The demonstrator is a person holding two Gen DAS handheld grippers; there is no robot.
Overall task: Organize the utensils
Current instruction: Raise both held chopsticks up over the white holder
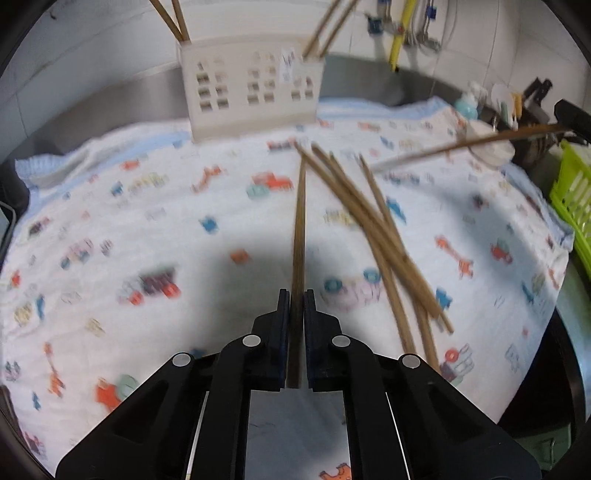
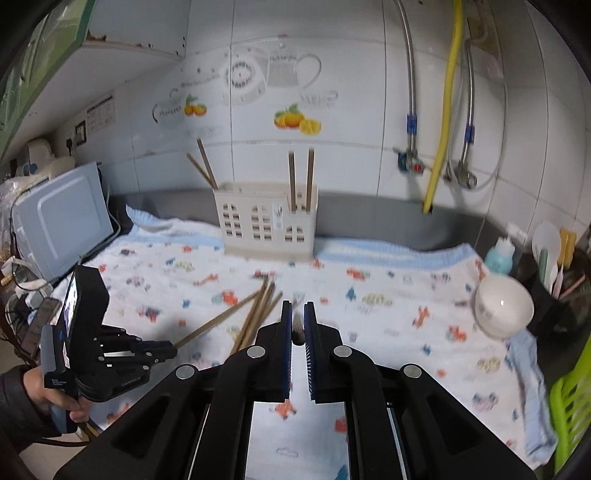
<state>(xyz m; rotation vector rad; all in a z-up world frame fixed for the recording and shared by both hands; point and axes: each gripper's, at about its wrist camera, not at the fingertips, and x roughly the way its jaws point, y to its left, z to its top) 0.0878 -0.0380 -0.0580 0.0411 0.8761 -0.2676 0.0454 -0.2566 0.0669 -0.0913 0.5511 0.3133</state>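
My left gripper (image 1: pixel 297 295) is shut on one brown chopstick (image 1: pixel 300 229), which points ahead over the patterned cloth (image 1: pixel 147 229). A loose pile of chopsticks (image 1: pixel 388 236) lies just to its right. The beige house-shaped holder (image 1: pixel 251 88) stands at the back with chopsticks (image 1: pixel 173 18) upright in both ends. My right gripper (image 2: pixel 297 306) is shut on a chopstick (image 2: pixel 297 328) seen end-on, raised above the cloth. That chopstick (image 1: pixel 461 144) also crosses the right side of the left wrist view. The holder (image 2: pixel 266 225), the pile (image 2: pixel 258 310) and the left gripper (image 2: pixel 171 349) show in the right wrist view.
A white bowl (image 2: pixel 504 306) sits on the cloth at the right, with a crumpled light-blue rag (image 2: pixel 528 369) below it. A green basket (image 2: pixel 572 406) borders the right edge. A blue bottle (image 2: pixel 500 256) and a dark utensil caddy (image 2: pixel 554 288) stand behind. A white appliance (image 2: pixel 62 225) stands at the left.
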